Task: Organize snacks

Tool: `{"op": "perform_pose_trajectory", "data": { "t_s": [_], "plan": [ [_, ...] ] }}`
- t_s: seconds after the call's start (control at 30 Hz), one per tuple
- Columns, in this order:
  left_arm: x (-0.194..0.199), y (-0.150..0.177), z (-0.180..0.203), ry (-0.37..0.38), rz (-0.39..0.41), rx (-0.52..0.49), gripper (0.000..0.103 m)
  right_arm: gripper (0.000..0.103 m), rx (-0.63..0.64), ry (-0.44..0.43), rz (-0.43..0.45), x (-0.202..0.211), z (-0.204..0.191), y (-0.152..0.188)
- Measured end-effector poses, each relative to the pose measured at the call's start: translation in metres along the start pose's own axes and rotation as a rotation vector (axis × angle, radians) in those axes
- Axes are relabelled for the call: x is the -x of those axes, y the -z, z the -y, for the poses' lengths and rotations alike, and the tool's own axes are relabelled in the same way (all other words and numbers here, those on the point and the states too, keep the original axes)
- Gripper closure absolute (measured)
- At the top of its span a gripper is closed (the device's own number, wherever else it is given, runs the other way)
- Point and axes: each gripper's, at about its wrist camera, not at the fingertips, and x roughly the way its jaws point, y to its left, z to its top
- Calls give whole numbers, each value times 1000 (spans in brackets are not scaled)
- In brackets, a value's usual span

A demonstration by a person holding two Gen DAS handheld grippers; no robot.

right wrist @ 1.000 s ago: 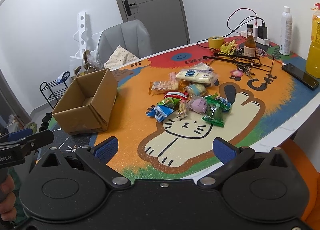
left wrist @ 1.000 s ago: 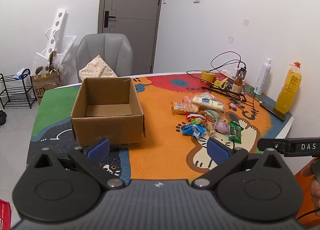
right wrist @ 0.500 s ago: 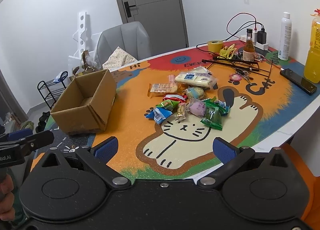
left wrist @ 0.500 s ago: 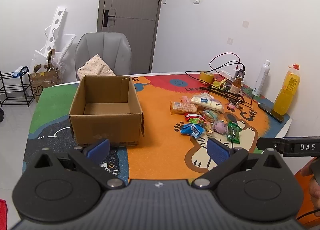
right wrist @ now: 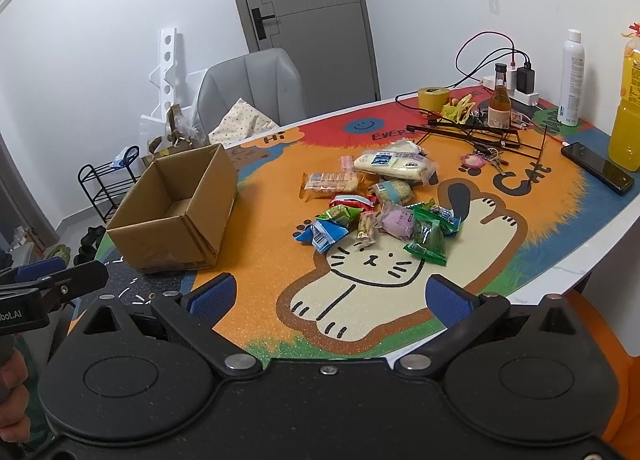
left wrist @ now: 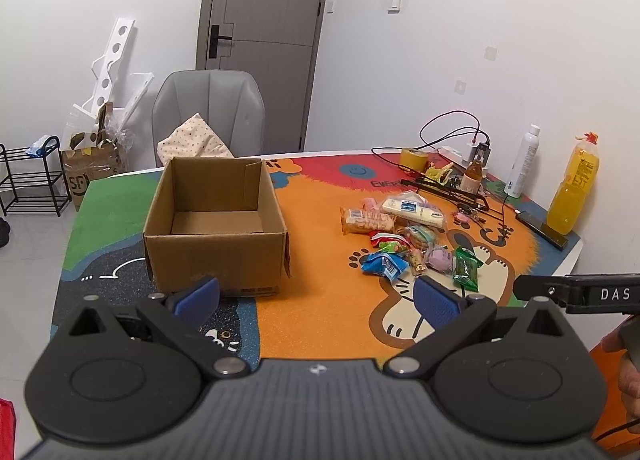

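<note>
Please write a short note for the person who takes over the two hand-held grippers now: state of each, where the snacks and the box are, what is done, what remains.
Left hand-held gripper: open, holds nothing, above the near table edge.
Right hand-held gripper: open, holds nothing, facing the snack pile.
Cardboard box: upright, open, on the left part of the mat; inside looks empty.
Snacks: all loose in one pile on the mat, right of the box, apart from it.
Done: nothing packed yet.
Left: every snack, probably into the box.

Matt brown cardboard box (left wrist: 216, 236); glossy plastic snack wrappers (right wrist: 376, 199); grainy, glittery printed table mat (right wrist: 272, 260).
</note>
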Motion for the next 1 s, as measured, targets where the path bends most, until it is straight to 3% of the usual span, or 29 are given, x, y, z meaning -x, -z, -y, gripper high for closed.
{"op": "perform_pose_trajectory", "data": {
  "t_s": [0.23, 0.43, 0.73, 1.0],
  "plan": [
    [-2, 0, -2, 1, 7, 10, 0, 0, 0, 13, -4, -7, 3, 2],
    [-10, -7, -4, -45, 36, 3, 0, 0, -16, 26, 10, -13, 12, 2],
    [-28, -12, -7, -41, 56, 23, 1, 0, -33, 45, 32, -23, 30, 0],
    [-49, -18, -4, 10, 40, 32, 1, 0, -52, 67, 41, -38, 47, -1]
  ]
}}
